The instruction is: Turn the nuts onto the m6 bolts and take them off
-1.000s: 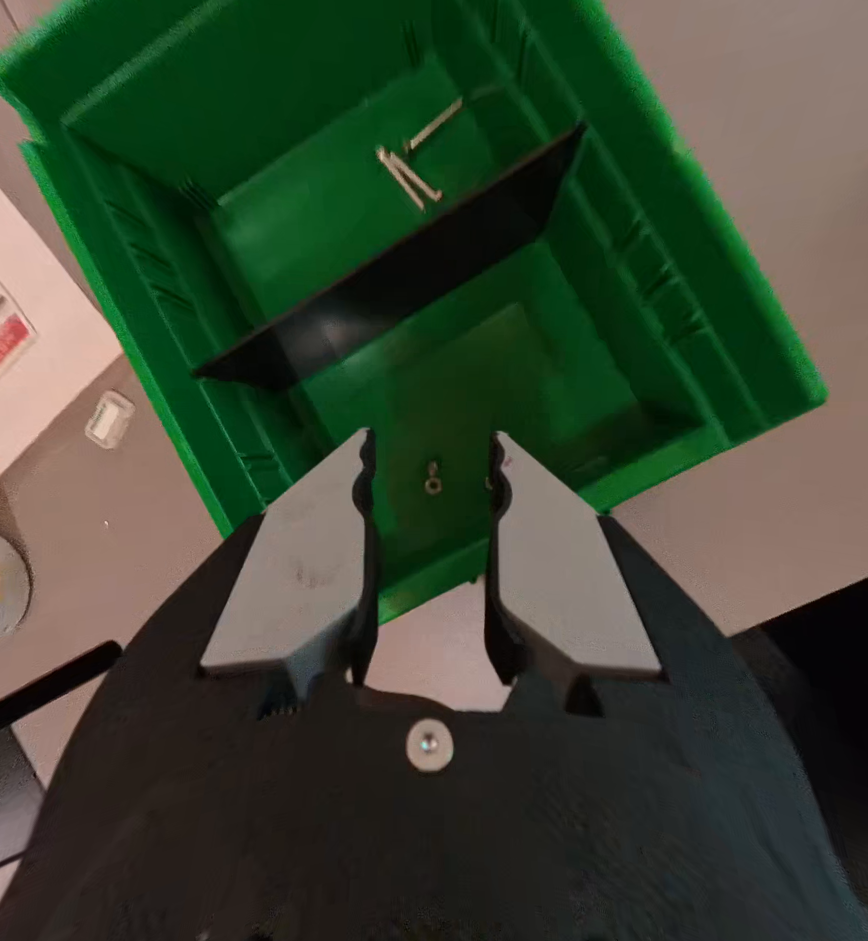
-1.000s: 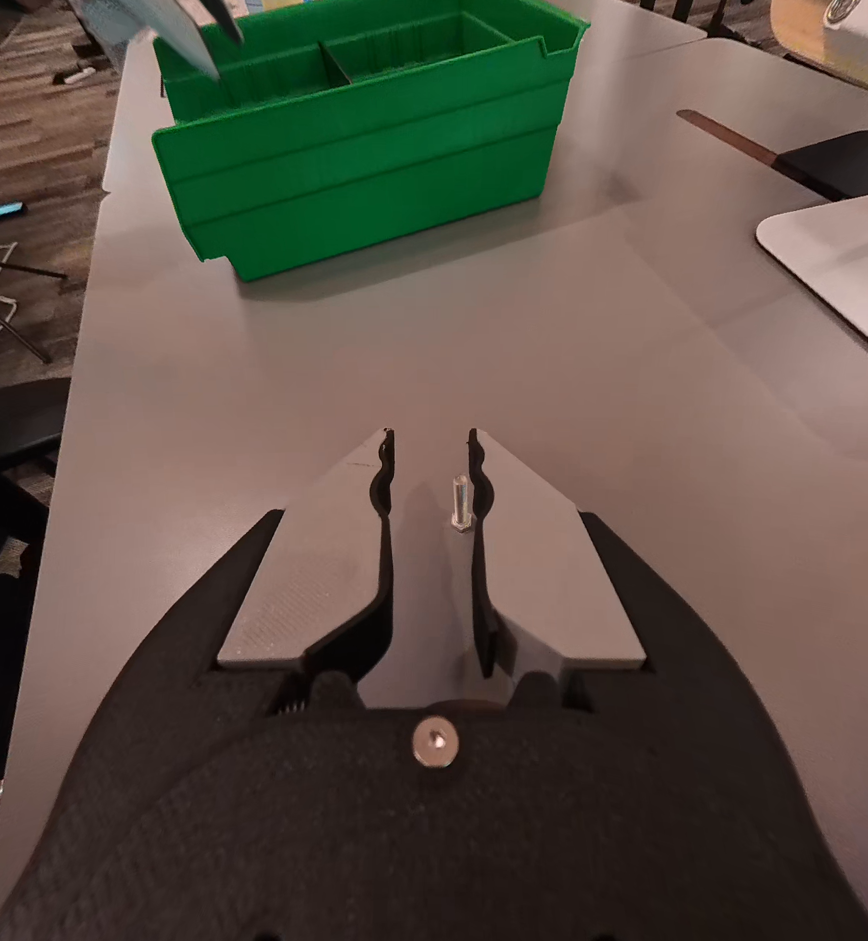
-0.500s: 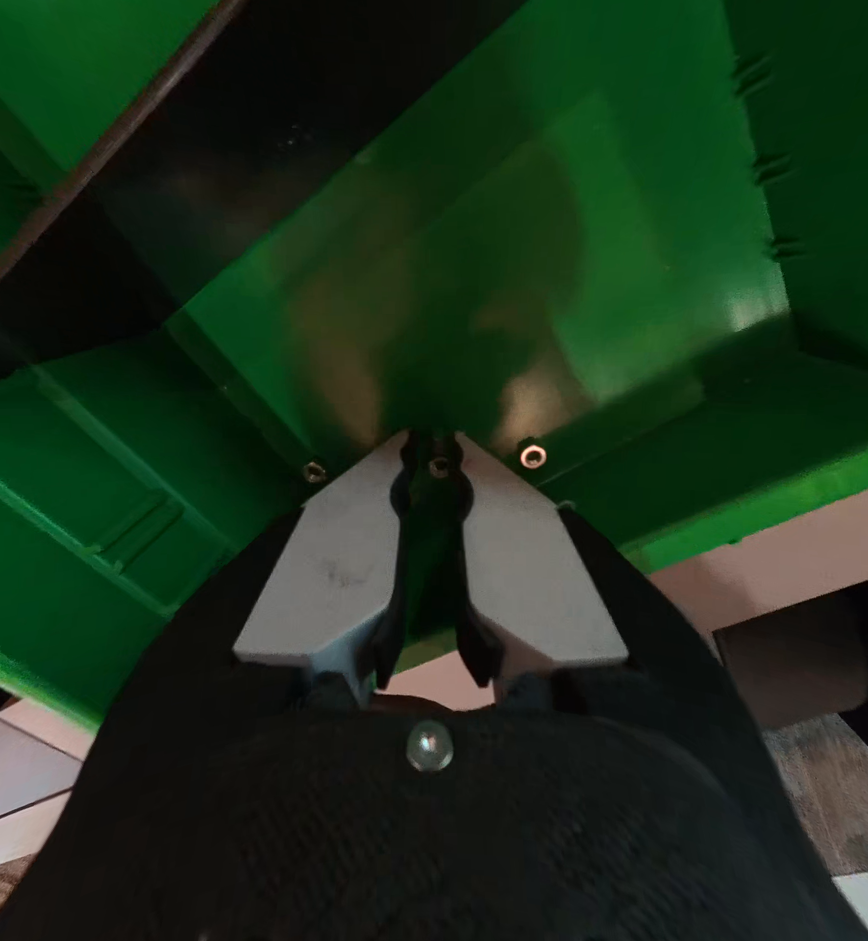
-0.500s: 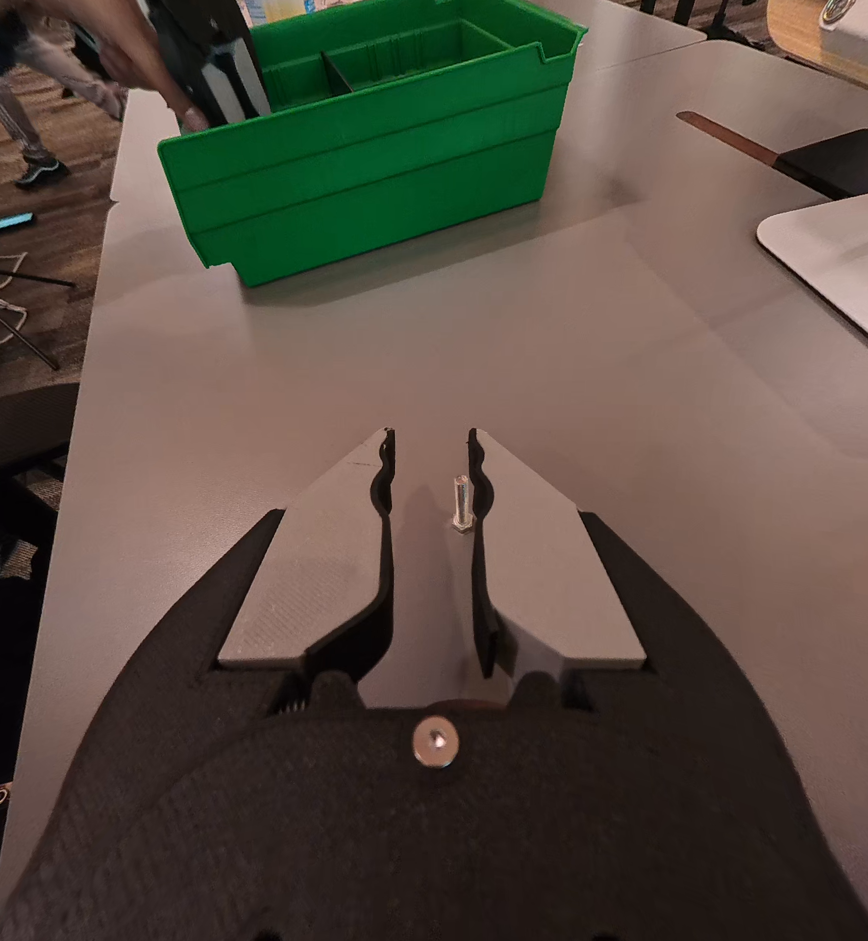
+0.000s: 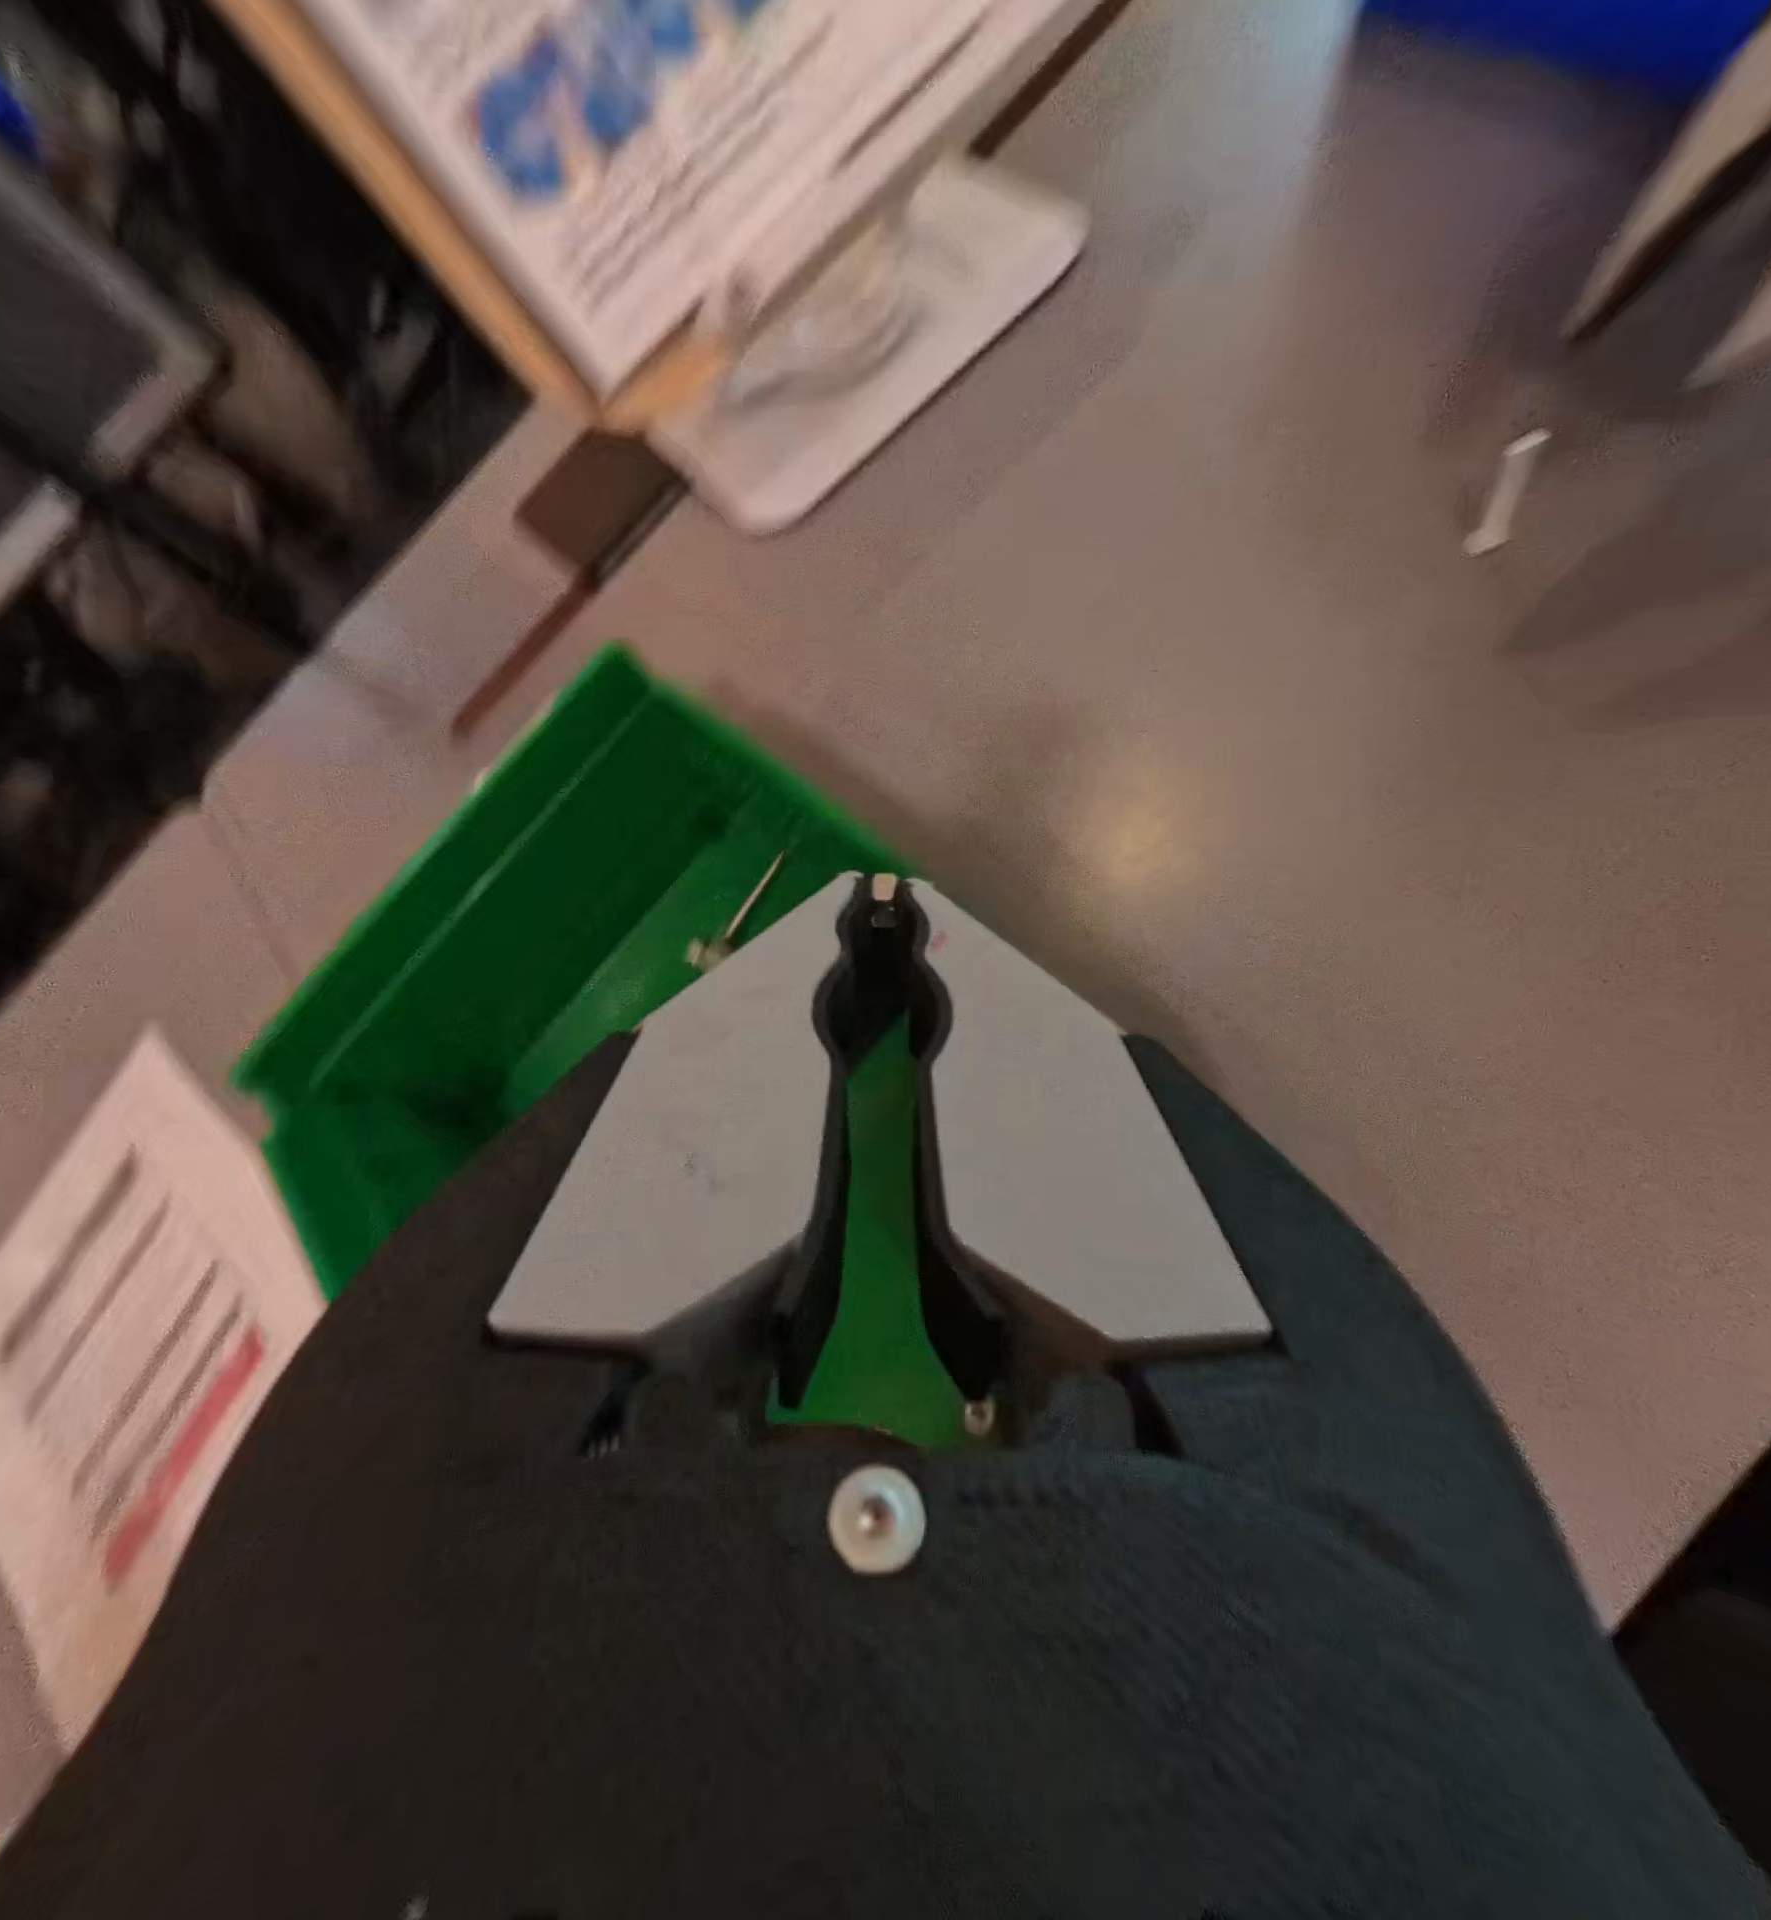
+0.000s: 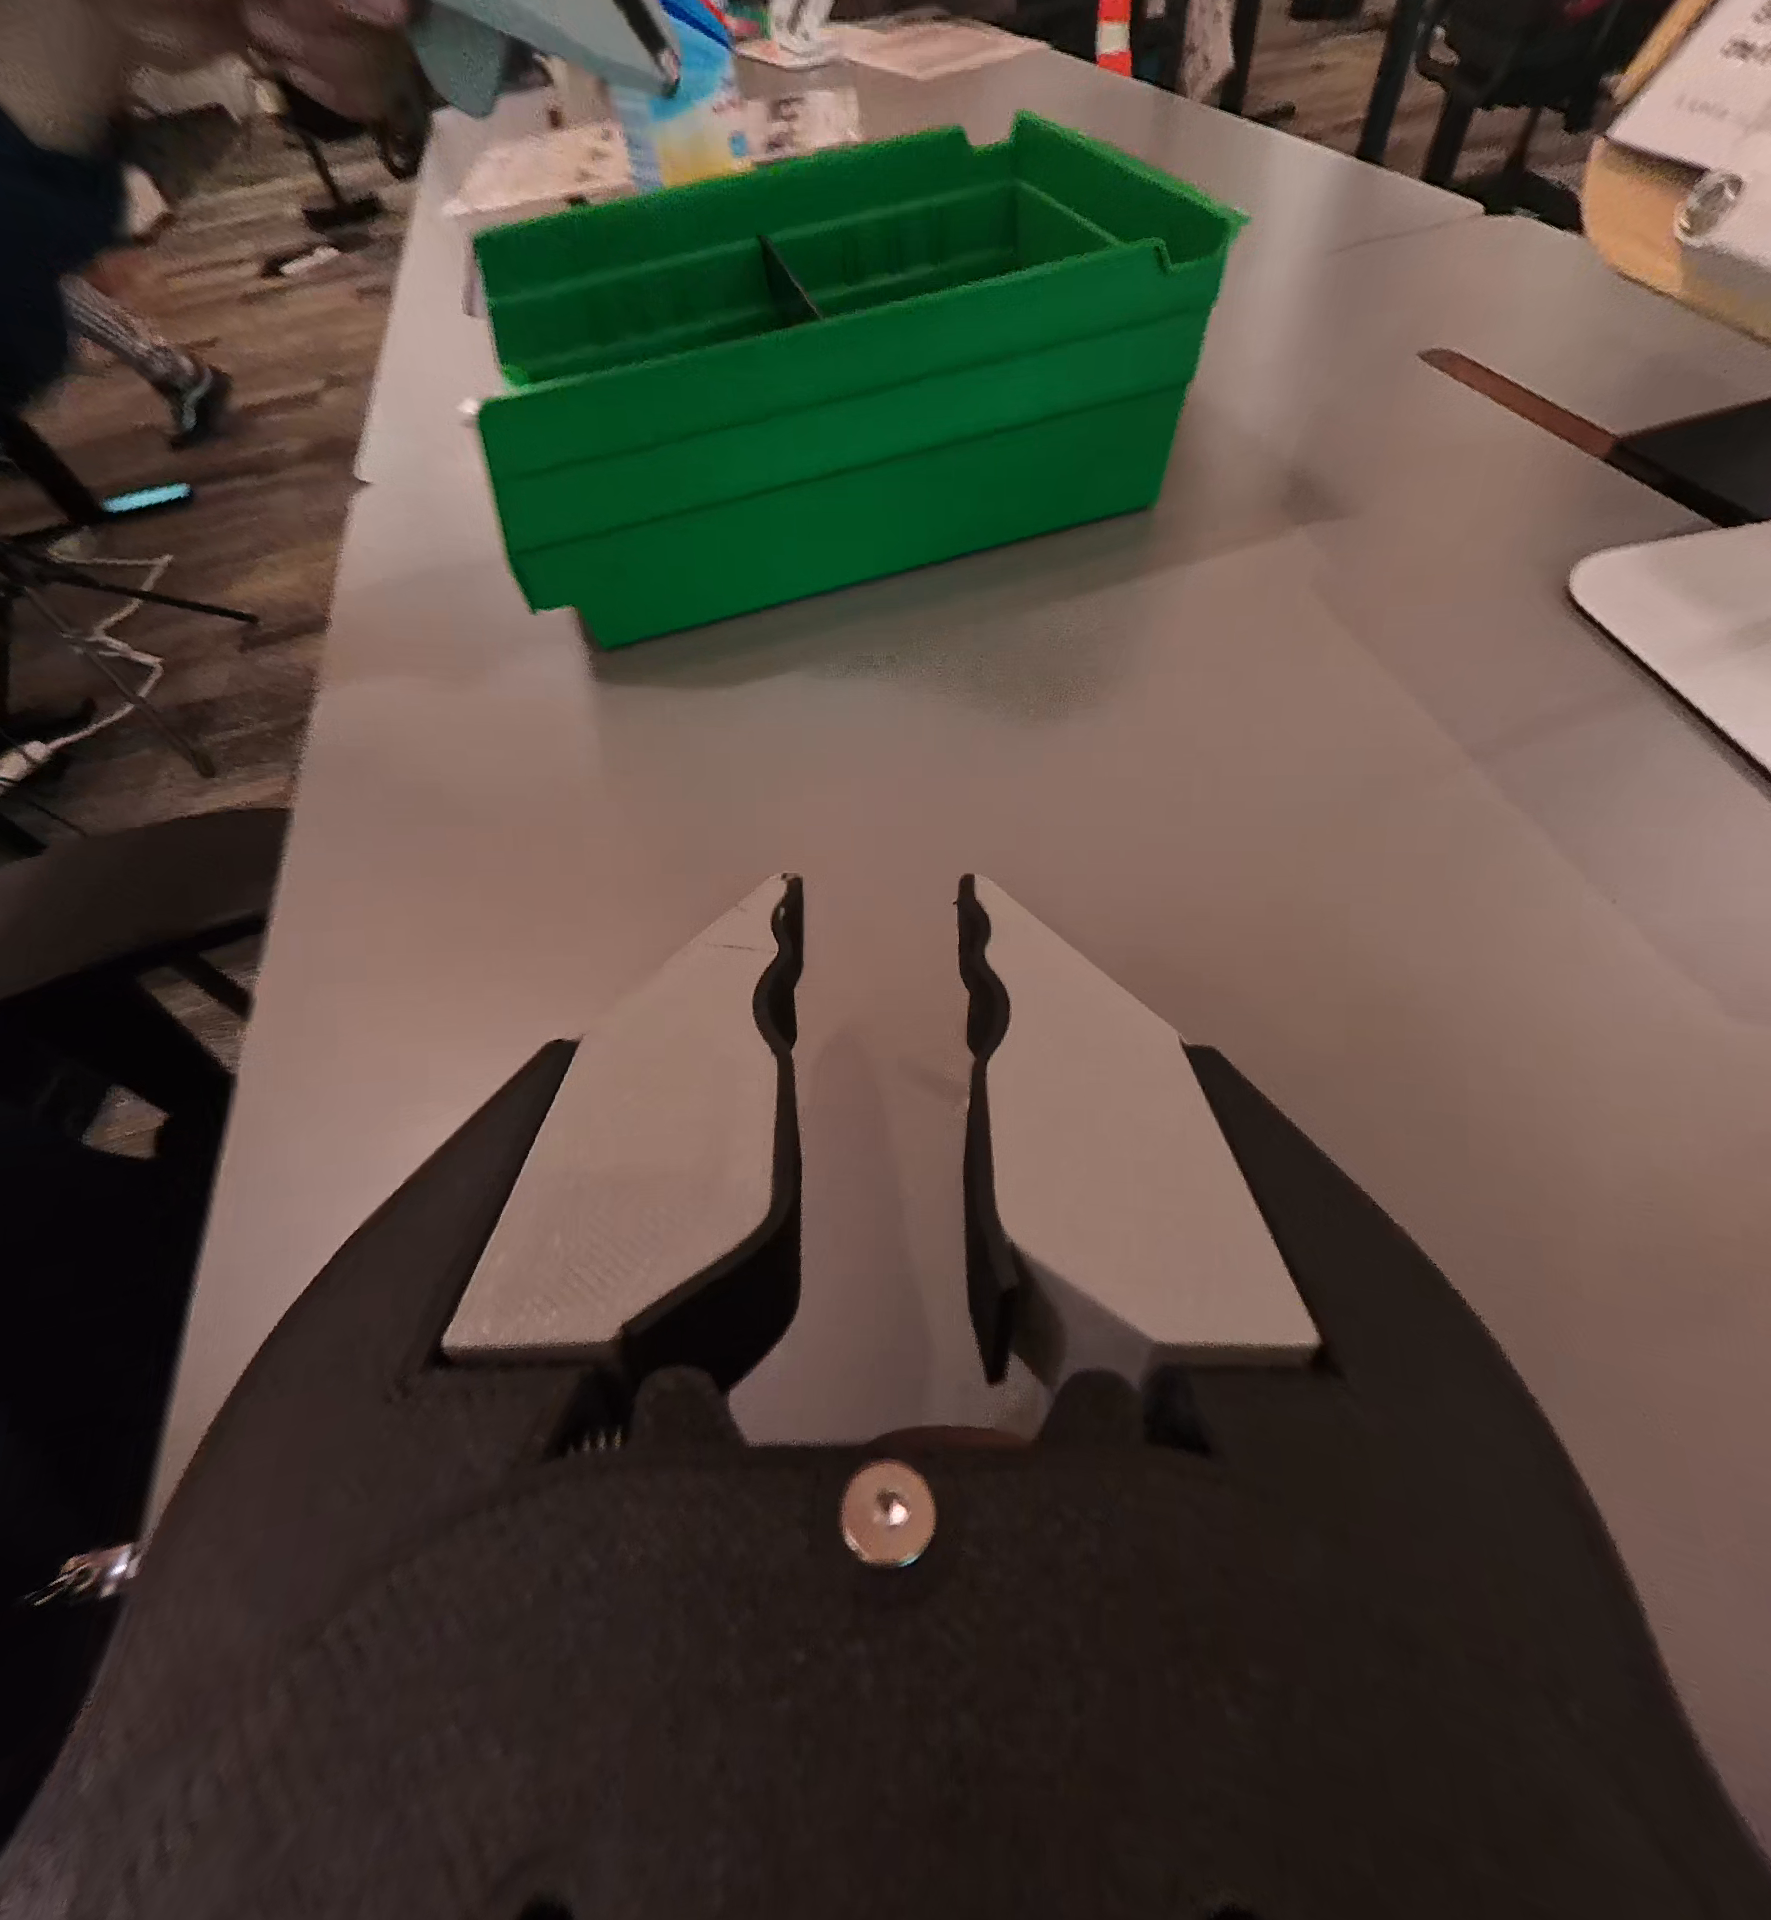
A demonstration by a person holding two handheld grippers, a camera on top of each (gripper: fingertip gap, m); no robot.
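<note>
My left gripper (image 5: 883, 902) is shut on a small silver nut (image 5: 883, 886) at its tips and holds it above the green bin (image 5: 507, 997). Thin bolts (image 5: 746, 920) lie in the bin's far compartment, and another nut (image 5: 977, 1415) shows on the bin floor through the finger gap. My right gripper (image 6: 876, 894) is open and empty over the grey table (image 6: 1120, 810), well short of the bin (image 6: 839, 488). No bolt shows clearly between its fingers. The left gripper (image 6: 548, 42) shows high at the top left of the right wrist view.
A black divider (image 6: 787, 281) splits the bin in two. A white stand base (image 6: 1743, 644) and a black pad (image 6: 1733, 457) lie at the right. A printed sheet (image 5: 112, 1299) lies beside the bin. The table edge (image 6: 341, 665) runs along the left.
My left gripper shut on a nut on the bin floor and rose out of the bin with it. My right gripper shifted, and the upright bolt between its fingers no longer shows.
</note>
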